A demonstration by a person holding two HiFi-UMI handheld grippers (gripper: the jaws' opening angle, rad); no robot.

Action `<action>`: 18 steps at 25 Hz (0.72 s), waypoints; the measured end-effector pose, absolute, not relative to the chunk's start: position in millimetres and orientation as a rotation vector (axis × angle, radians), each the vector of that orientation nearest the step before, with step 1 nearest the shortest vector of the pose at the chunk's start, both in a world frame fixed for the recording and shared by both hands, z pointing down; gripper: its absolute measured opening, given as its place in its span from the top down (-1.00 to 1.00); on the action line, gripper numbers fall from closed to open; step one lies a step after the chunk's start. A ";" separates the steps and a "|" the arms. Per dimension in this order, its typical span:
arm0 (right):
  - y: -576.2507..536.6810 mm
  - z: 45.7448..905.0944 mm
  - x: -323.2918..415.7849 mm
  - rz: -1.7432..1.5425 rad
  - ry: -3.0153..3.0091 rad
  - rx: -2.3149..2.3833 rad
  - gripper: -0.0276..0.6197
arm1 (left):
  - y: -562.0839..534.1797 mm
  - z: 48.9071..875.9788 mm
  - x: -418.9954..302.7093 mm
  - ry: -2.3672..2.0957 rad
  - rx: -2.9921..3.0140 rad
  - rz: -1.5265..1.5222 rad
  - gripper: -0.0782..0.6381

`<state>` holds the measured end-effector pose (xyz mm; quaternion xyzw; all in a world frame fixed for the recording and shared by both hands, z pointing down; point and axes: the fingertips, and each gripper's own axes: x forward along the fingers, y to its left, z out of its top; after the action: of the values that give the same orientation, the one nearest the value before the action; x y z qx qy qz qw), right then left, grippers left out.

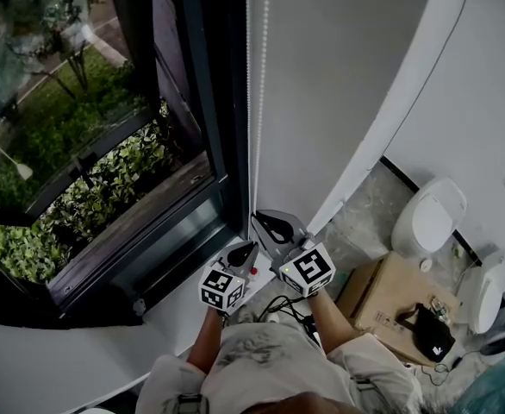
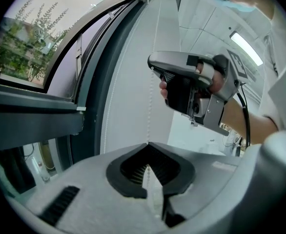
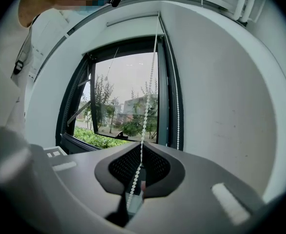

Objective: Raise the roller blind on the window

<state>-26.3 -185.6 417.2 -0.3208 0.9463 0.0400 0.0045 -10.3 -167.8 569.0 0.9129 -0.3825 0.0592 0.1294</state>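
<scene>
The blind's white bead chain (image 1: 254, 102) hangs in two strands beside the dark window frame (image 1: 222, 145). My left gripper (image 1: 251, 248) is shut on one strand low down, near the sill. Just above it, my right gripper (image 1: 258, 221) is shut on the chain too. In the left gripper view the chain (image 2: 149, 116) rises straight from the closed left gripper (image 2: 148, 144), with the right gripper's body and a hand up to the right. In the right gripper view the chain (image 3: 148, 91) runs up from the closed right gripper (image 3: 142, 144); a second strand (image 3: 177, 106) hangs by the frame. The glass (image 3: 123, 101) shows uncovered.
A white sill (image 1: 106, 356) runs under the window, and a white wall (image 1: 339, 76) is to the right of the chain. On the floor at the right are a cardboard box (image 1: 382, 300), a black bag (image 1: 433, 335), two white round devices (image 1: 429, 218) and cables.
</scene>
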 end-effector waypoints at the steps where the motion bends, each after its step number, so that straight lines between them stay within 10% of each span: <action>1: -186.3 420.6 -26.5 0.121 2.968 -1.008 0.86 | -167.9 572.2 -10.2 -1.109 2.650 0.175 0.75; 18: -190.3 459.8 -26.8 0.043 3.031 -1.051 0.86 | -163.8 610.7 -10.1 -1.073 2.585 0.235 0.75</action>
<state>-26.8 -190.3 459.8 -0.3273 0.9442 0.0135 -0.0332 -10.1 -163.8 610.7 0.9075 -0.3769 0.0825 0.1658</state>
